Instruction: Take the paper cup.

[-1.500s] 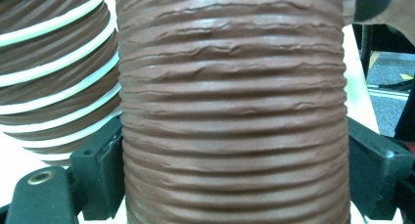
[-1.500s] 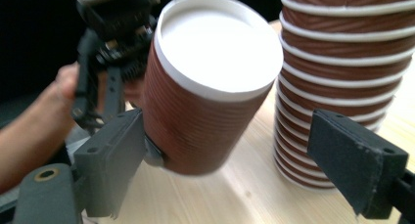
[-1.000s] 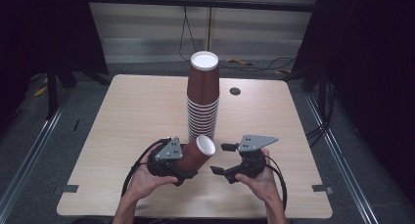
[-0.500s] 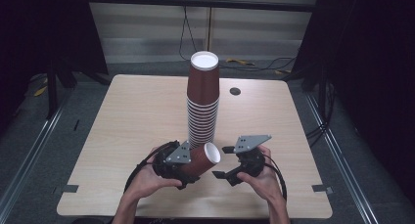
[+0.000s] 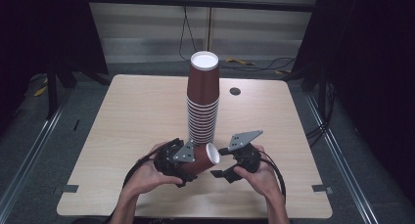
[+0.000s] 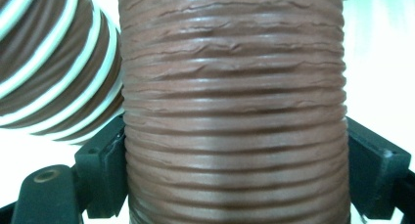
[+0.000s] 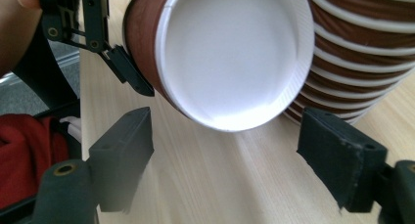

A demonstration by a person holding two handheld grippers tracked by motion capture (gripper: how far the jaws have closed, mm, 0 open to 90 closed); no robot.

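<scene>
paper cup (image 5: 201, 159) is lying on its side in our left gripper (image 5: 172, 158), whose fingers (image 6: 105, 172), having just been closing, are pinching its ribbed wall, open mouth facing our right gripper (image 5: 234, 161). right fingers (image 7: 122, 155) are standing wide and empty before the rim, the cup stack (image 5: 202, 106) crowding just behind on the worktop (image 5: 122, 116).

My left gripper (image 6: 235, 185) has clamped a ribbed brown paper cup (image 6: 232, 101), jaws pressed on both its sides. A stack of white-rimmed brown cups (image 6: 54, 72) sits just beside it, upper left.
</scene>
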